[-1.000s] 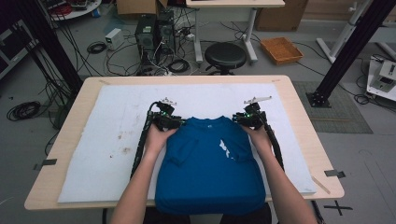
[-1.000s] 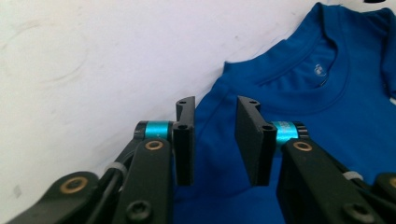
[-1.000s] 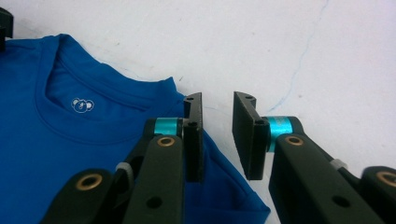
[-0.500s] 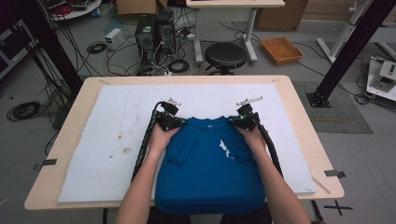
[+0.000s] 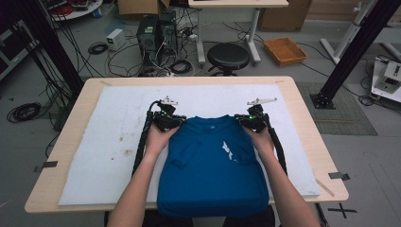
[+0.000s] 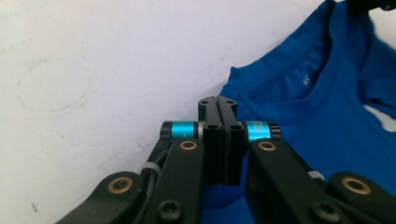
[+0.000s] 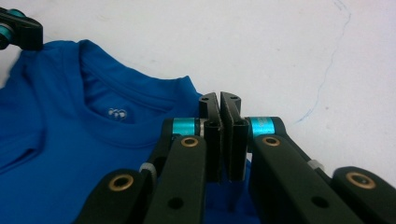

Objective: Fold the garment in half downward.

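a blue t-shirt [image 5: 213, 165] lies on a white mat [image 5: 94, 142]. the left gripper [image 5: 171, 120] is clenched on the shirt's left shoulder and the right gripper [image 5: 248, 121] on its right shoulder, the collar between them. uneven lifting could let thin cloth slip from a pinch. the right gripper view reveals the neck label [image 7: 116, 113], unseen from above.

High view: blue T-shirt [image 5: 213, 170] hem runs past the desk's [image 5: 302, 109] near edge, lower centre, and is lost between the forearms. Collar label print [image 7: 116, 113] too small to read. Left claw [image 6: 217, 103] and right claw [image 7: 220, 99]: shirt cloth beneath the jaws hidden.
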`<state>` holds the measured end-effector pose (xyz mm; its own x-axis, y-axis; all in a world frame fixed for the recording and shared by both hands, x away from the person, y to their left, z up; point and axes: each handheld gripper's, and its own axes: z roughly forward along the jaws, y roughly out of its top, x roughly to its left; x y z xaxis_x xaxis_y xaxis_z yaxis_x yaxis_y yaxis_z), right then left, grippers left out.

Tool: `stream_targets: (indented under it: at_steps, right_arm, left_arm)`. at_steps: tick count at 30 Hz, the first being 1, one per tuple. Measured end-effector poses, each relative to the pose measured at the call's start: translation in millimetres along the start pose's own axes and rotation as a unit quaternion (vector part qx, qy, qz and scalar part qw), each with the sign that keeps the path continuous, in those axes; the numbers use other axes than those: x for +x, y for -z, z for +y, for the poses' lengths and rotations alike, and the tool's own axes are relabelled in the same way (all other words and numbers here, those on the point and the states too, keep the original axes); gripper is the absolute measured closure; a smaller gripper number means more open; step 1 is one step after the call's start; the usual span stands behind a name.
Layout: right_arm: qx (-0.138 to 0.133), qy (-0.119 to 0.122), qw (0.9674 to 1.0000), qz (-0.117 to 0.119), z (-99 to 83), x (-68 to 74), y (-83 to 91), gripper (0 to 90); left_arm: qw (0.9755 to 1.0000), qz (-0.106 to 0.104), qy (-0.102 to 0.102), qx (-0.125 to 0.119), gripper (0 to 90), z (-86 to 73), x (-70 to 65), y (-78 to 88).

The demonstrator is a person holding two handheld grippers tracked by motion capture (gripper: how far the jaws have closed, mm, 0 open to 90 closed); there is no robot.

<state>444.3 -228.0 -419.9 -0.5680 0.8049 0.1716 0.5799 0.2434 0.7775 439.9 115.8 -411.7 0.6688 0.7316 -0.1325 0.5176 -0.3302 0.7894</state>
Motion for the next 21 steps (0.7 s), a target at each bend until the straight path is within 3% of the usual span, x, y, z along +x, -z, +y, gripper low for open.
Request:
stream_targets:
  at_steps: [6, 14, 21]
  right_arm:
    - [-0.026, 0.008, 0.9996, 0.012, -7.6, 14.0, 31.5, 88.3]
    - [-0.058, 0.027, 0.9977, 0.024, -31.1, 42.8, 76.9, 88.4]
    - [-0.065, 0.045, 0.9965, 0.027, -59.8, 62.1, 102.2, 88.4]
  left_arm:
    - [0.9991, -0.027, -0.013, -0.030, 89.0, -5.0, -16.4, 27.1]
    - [0.9957, -0.049, -0.065, -0.044, 89.0, -21.2, -53.1, 62.5]
    - [0.9918, -0.055, -0.104, -0.051, 89.0, -42.3, -78.4, 84.5]
